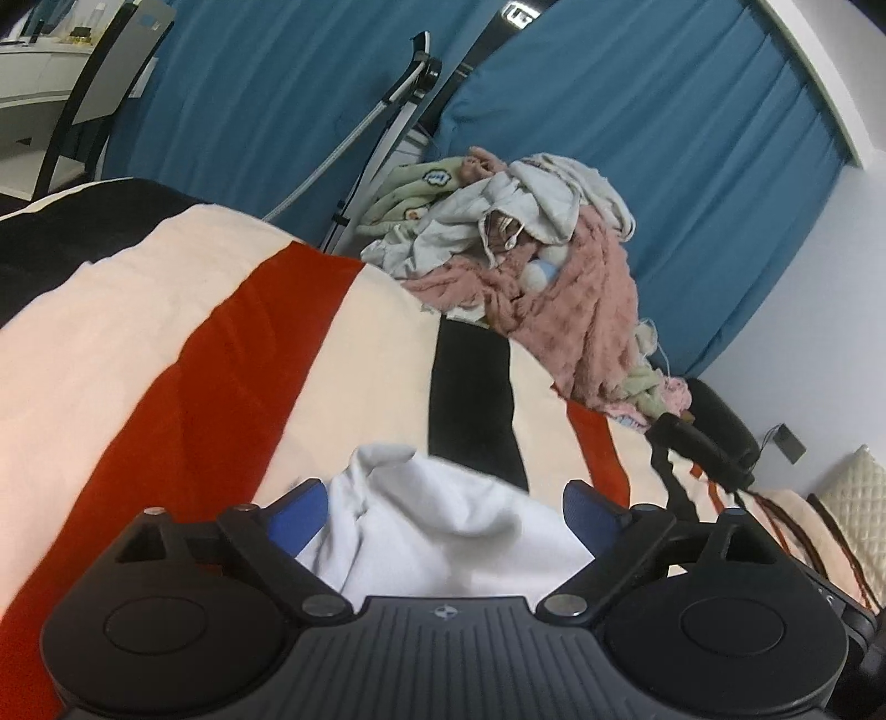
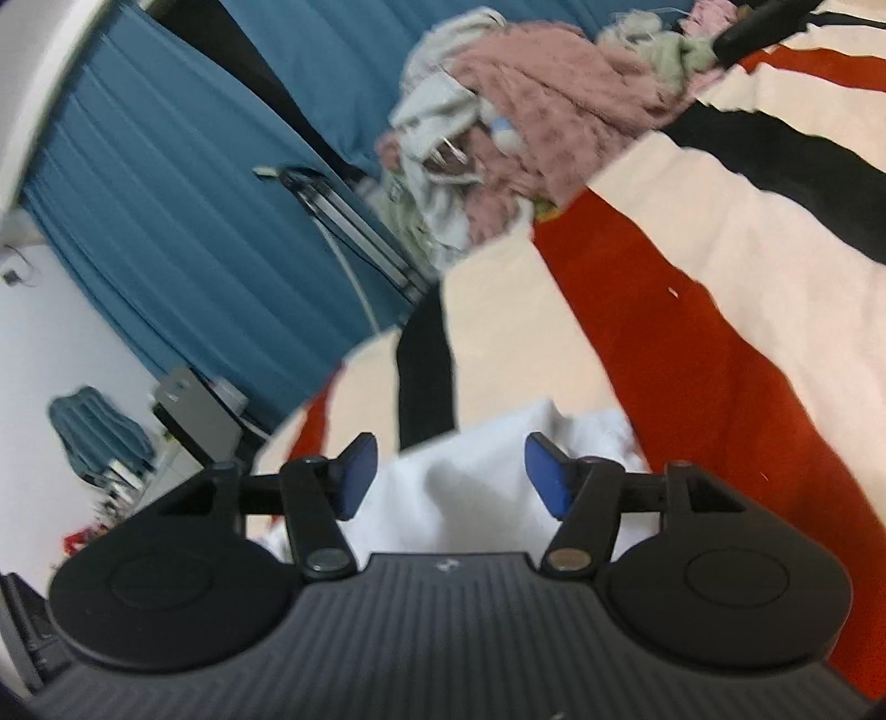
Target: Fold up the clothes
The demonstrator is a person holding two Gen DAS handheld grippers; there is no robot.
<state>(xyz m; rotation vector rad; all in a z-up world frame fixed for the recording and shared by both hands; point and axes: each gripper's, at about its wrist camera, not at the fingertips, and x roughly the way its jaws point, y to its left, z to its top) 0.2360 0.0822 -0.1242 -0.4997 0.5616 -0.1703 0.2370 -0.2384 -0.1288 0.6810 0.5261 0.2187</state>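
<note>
On the striped bedspread (image 1: 166,310), both grippers (left (image 1: 446,507), right (image 2: 451,476)) stand spread wide, pads clear of the white garment (image 1: 443,531) between them.

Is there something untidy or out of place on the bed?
Yes. A pile of unfolded clothes lies tangled at the far edge of the striped bedspread. The white garment near the cameras is rumpled, not folded flat.

Hardly any writing can be read. At the top of the left wrist view, a black panel (image 1: 518,16) between the blue curtains (image 1: 664,138) carries pale characters, cut off by the frame edge and too unclear to make out. No other text, number or brand is legible.
</note>
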